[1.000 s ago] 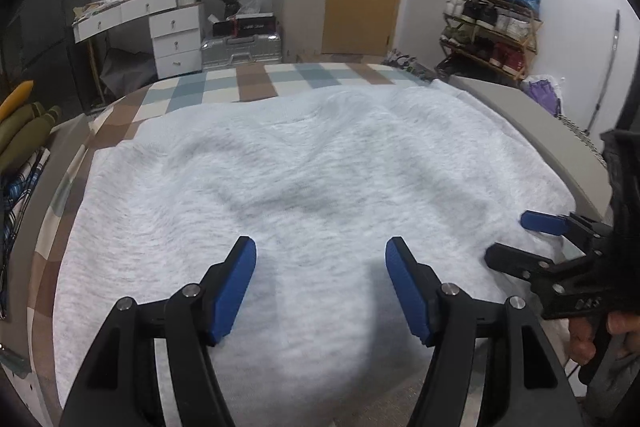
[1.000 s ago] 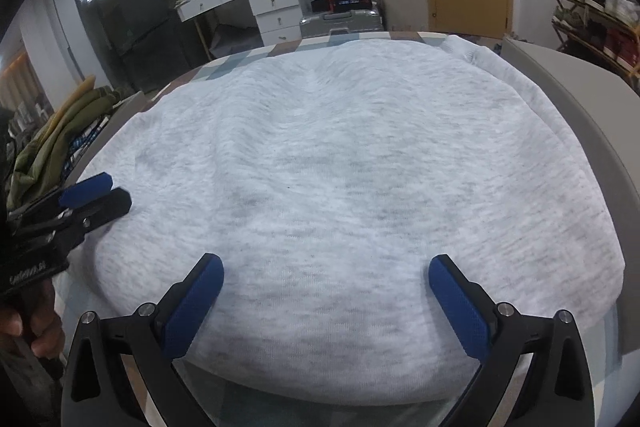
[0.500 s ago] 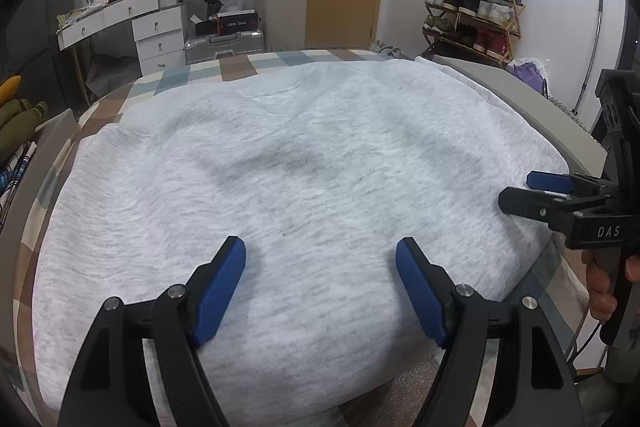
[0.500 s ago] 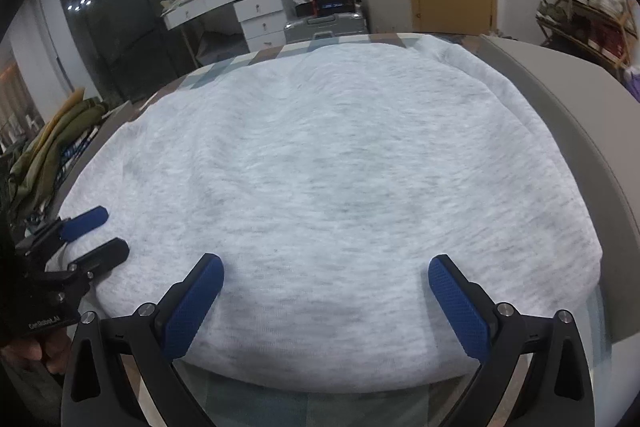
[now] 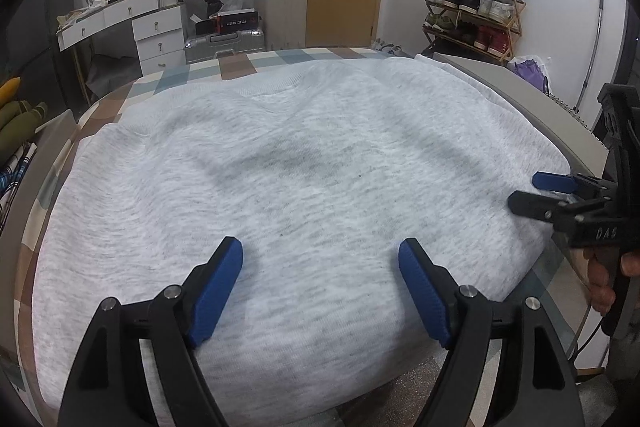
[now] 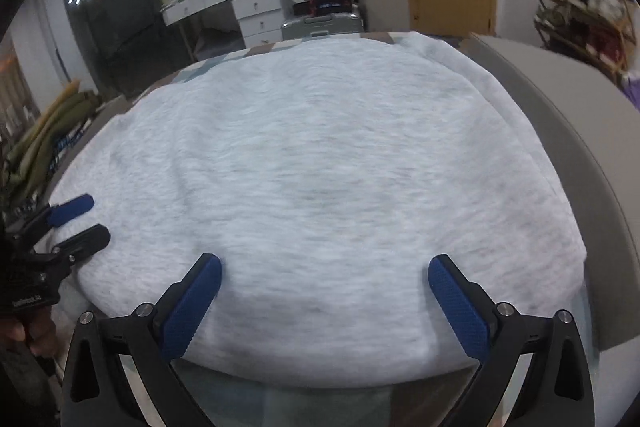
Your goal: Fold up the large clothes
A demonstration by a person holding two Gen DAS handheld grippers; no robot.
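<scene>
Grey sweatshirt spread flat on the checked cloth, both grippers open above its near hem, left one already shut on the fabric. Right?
Not quite. The left gripper is open too, fingers spread above the grey sweatshirt, gripping nothing; the left wrist view shows this. The rest holds: the sweatshirt lies on the checked cloth and the right gripper is open.

One grey sweatshirt [image 5: 304, 187] ahead of both grippers; two grippers, left gripper [image 5: 320, 287] and right gripper [image 6: 324, 301]; one checked cover [image 5: 256, 61] beyond; one shoe rack [image 5: 472, 11] far right.
</scene>
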